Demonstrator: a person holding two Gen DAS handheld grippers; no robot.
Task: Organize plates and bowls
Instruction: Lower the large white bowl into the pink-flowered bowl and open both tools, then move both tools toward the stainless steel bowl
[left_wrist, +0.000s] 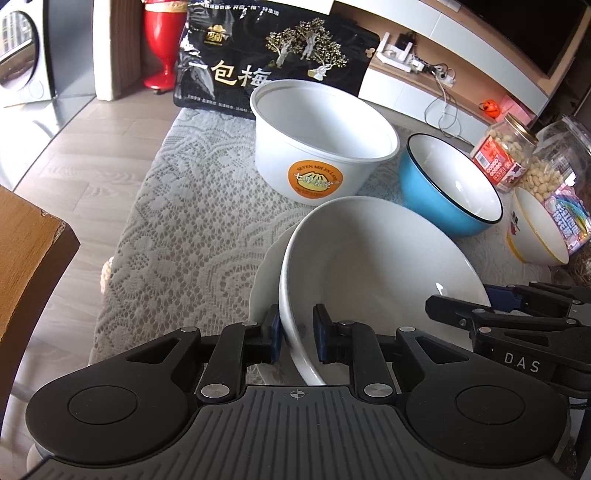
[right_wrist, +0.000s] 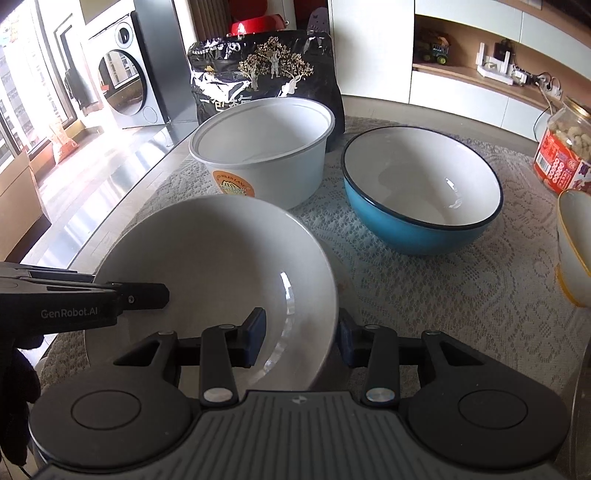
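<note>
Lace-patterned pale tablecloth (right_wrist: 424, 295) over a table, bearing four further vessels. Largest is the tall white plastic tub with an orange round label (left_wrist: 325, 147), standing upright at the far side; just to its right the blue enamel bowl with a white inside and dark rim (right_wrist: 421, 199), also upright; at the far right edge a white bowl with a yellow rim (left_wrist: 535, 229), partly cut off by the view.

Nearest the cameras, the shallow white ceramic bowl (right_wrist: 218, 266) is tilted, its left side dropped toward a flat white plate (left_wrist: 264, 280) whose edge shows beneath it. The left gripper (left_wrist: 297, 334) is clenched on the bowl's near-left wall, one pad inside and one outside. The right gripper (right_wrist: 301, 341) straddles the near-right rim; its outer pad appears to stand off the wall, so whether it truly grips cannot be told.

Hazards, by judgement: a glazed wall held at two narrow points may slip, letting the bowl drop onto the plate and chip either piece. Uneven lifting by the two hands would twist the rim out of the pads. A swing forward could strike the tub or the blue bowl, which stand near.
</note>
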